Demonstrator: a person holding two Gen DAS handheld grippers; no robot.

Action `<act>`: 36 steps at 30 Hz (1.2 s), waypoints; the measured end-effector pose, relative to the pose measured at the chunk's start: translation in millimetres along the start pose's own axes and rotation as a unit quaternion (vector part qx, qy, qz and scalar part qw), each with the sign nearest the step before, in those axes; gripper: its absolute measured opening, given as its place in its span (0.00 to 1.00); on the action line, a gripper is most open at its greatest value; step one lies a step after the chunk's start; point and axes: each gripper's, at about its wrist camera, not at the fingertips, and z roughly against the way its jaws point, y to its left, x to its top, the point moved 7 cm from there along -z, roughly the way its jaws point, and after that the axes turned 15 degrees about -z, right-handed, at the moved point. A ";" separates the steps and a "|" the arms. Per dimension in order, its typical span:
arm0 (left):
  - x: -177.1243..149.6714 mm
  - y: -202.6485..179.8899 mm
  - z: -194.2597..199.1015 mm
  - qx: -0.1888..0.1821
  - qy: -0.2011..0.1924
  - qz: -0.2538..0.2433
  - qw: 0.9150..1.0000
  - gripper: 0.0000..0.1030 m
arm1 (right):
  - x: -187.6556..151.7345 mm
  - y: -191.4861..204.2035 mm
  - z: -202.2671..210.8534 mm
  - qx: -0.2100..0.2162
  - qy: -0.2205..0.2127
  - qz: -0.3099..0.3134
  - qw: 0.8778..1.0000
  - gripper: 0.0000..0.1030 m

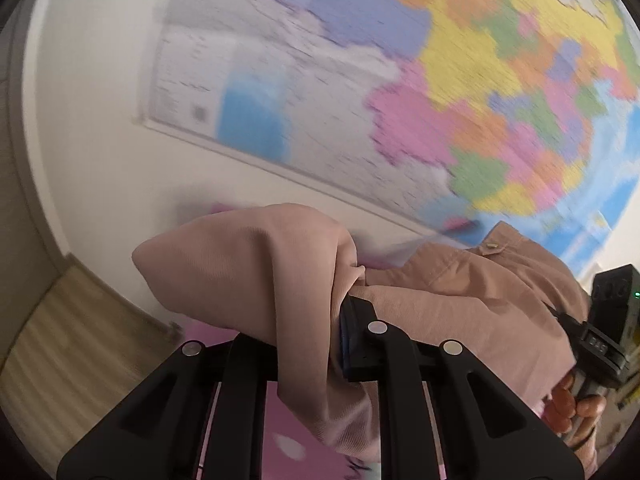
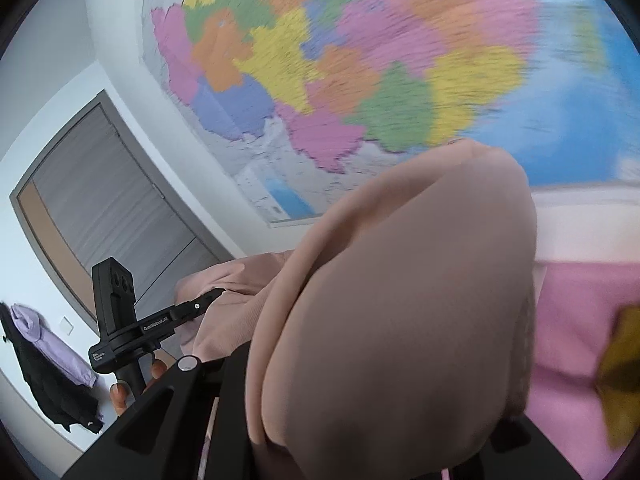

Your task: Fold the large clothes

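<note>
A dusty-pink garment [image 1: 460,304] hangs in the air, stretched between both grippers. In the left wrist view my left gripper [image 1: 340,312] is shut on a bunched fold of it, and cloth drapes over the left finger. My right gripper [image 1: 560,316], with a hand on its handle, meets the garment's other end at the right edge. In the right wrist view the garment [image 2: 400,300] lies over my right gripper and hides both fingertips. The left gripper [image 2: 214,294] shows there at lower left, pinching the cloth.
A large coloured wall map [image 1: 460,80] fills the background, blurred by motion. A grey door [image 2: 108,208] and hanging purple and black clothes [image 2: 48,352] are at the left. A pink surface [image 2: 580,320] with an olive-yellow item [image 2: 620,372] lies below right. Wooden floor [image 1: 60,340].
</note>
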 end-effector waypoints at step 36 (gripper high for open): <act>-105.7 135.8 -100.6 0.065 0.101 0.071 0.990 0.22 | -84.8 -113.2 -95.2 -0.031 0.049 -0.156 0.986 0.18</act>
